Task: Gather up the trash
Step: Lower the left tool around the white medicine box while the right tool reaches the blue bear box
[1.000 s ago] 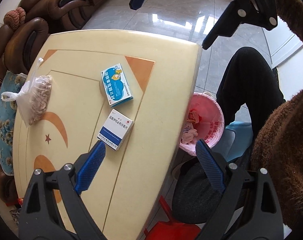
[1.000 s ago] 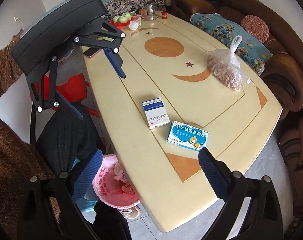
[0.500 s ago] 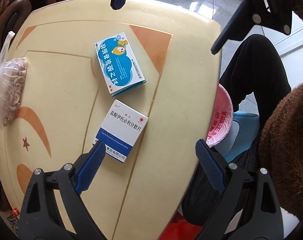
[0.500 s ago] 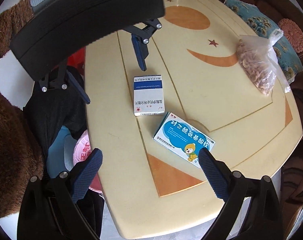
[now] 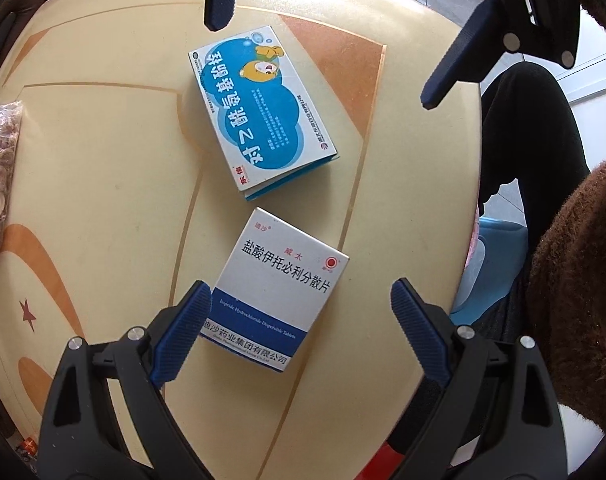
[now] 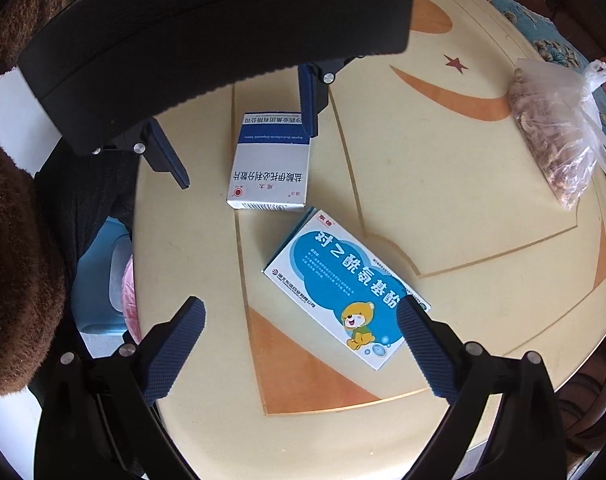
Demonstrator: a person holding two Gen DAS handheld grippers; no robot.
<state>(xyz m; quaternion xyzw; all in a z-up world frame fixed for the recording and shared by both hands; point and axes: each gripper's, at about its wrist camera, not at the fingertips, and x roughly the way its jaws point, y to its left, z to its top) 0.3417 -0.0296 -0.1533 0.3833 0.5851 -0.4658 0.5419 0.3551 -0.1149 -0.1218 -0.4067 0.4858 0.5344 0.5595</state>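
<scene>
Medicine boxes were the trash in play: a white-and-blue box lay flat low in the centre of the left wrist view, and a light-blue box with a cartoon bear lay just beyond it toward the top, the two close together but apart. Both rested face up on the cream table near its rounded end, probably because they had simply been left there, and flat boxes like these offer only their thin side walls to a pinch. The left gripper hung over the white-and-blue box with its tongs spread wide and nothing between the pads, one finger overlapping the box's lower left corner in the picture; whether it touched I could not tell. That stance looked like lining up to straddle the box. In the right wrist view the right gripper was likewise spread and empty above the bear box, seemingly set for the same pinch. A sliver of pink bin showed past the table edge at lower left, handy for dropping. A clear bag of dried bits sat well apart at upper right.
</scene>
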